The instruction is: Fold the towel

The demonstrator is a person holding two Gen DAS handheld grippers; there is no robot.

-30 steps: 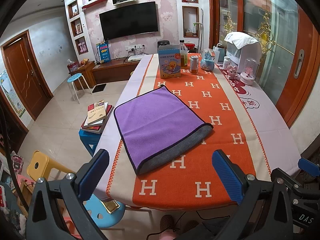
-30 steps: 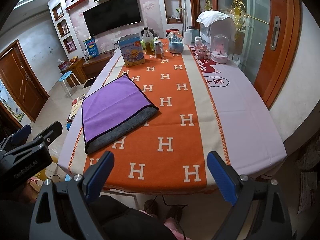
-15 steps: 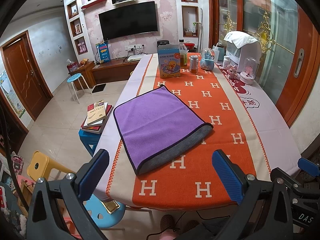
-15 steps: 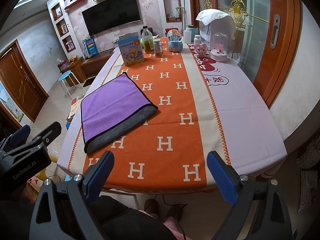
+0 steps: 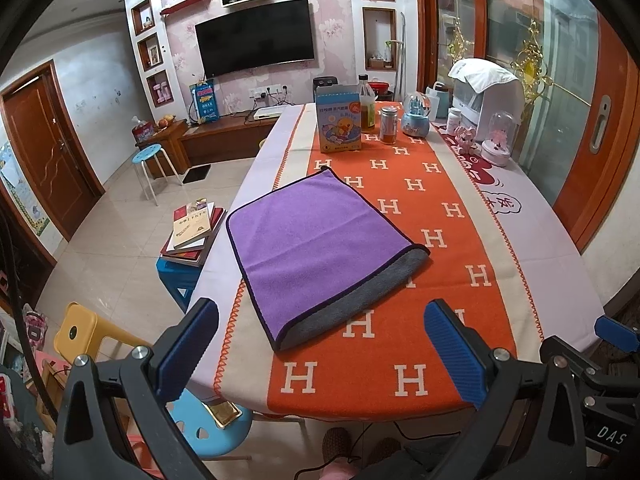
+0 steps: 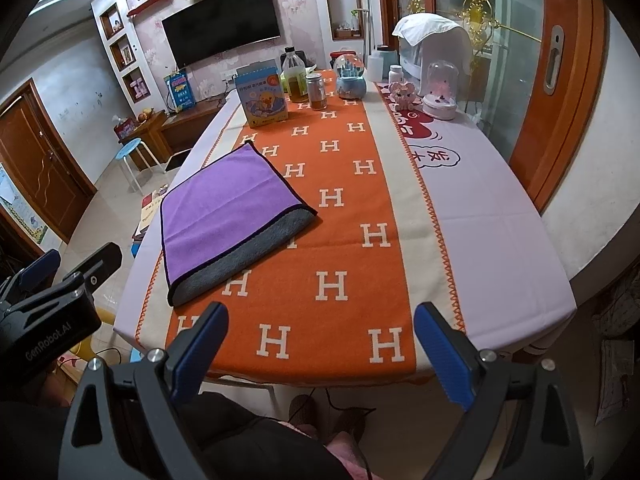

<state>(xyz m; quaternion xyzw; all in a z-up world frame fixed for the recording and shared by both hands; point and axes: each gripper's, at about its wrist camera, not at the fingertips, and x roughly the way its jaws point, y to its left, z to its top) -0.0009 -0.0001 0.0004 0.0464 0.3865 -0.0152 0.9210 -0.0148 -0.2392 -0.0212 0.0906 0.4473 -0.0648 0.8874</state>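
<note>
Nothing had really moved over the last second: both tongs hung at the near end of the desk and the towel lay as before. Left wrist view: left tongs were spread wide and empty, well short of the towel, which sat flat on the desk across the left border of the orange runner, purple face up, a grey band showing along its near-right edge, so it looked folded once already. A duck-print box and bottles stood well apart at the far end. Right wrist view: right tongs were likewise released, holding nothing; the towel lay ahead and to the left. Judgement: pre-grasp pause before the next fold. Next move probably needs both tongs brought down to two corners of one edge, pinching all layers.
</note>
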